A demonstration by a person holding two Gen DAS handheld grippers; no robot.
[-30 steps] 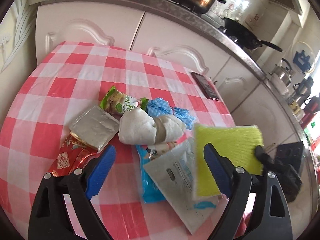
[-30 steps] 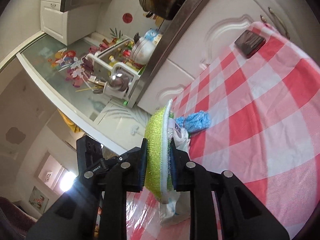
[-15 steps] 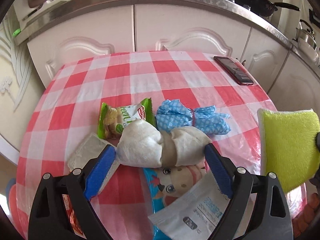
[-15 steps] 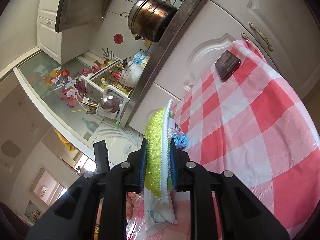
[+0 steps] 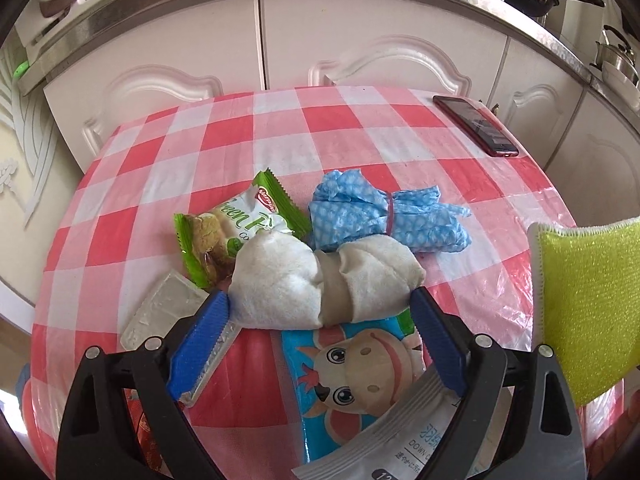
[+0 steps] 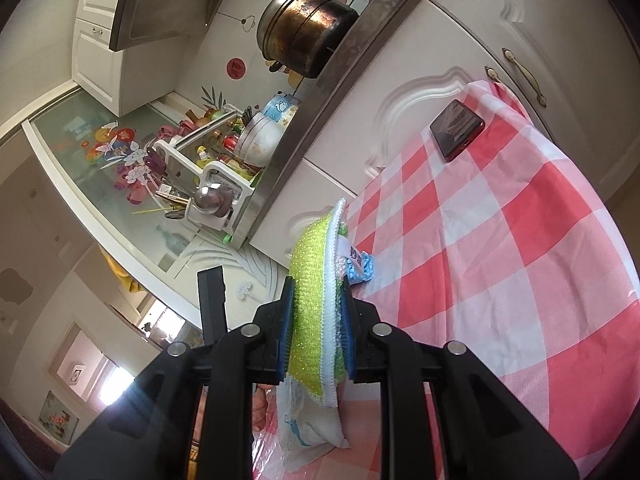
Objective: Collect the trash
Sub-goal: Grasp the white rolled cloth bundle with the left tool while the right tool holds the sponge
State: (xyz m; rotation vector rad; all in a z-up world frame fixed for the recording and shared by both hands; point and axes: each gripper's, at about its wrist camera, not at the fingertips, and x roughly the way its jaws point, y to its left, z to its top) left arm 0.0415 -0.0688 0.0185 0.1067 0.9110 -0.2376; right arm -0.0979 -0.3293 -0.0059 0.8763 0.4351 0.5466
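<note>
A white cloth roll (image 5: 320, 280) lies amid trash on the red-checked table (image 5: 360, 128). My left gripper (image 5: 320, 304) is open and points down at the roll. Its blue fingertips (image 5: 216, 312) stand just outside the roll's two ends. Around the roll lie a green snack wrapper (image 5: 240, 232), a blue dotted bundle (image 5: 380, 216), a clear packet (image 5: 160, 312), a blue cartoon-cow bag (image 5: 352, 364) and a grey-white pouch (image 5: 400, 440). My right gripper (image 6: 316, 320) is shut on a yellow-green sponge (image 6: 312, 300), held on edge above the table's right side, where the sponge (image 5: 588, 300) also shows.
A dark red phone (image 5: 476, 126) lies near the table's far right corner. White cabinet doors (image 5: 340, 40) and a steel counter edge stand just behind the table. A red wrapper (image 5: 140, 432) lies under my left gripper. A large pot (image 6: 304, 36) stands on the counter.
My left gripper has swung round and come down closer to the white roll, so its fingertips now flank the roll. The right gripper still holds the sponge and has barely shifted.
</note>
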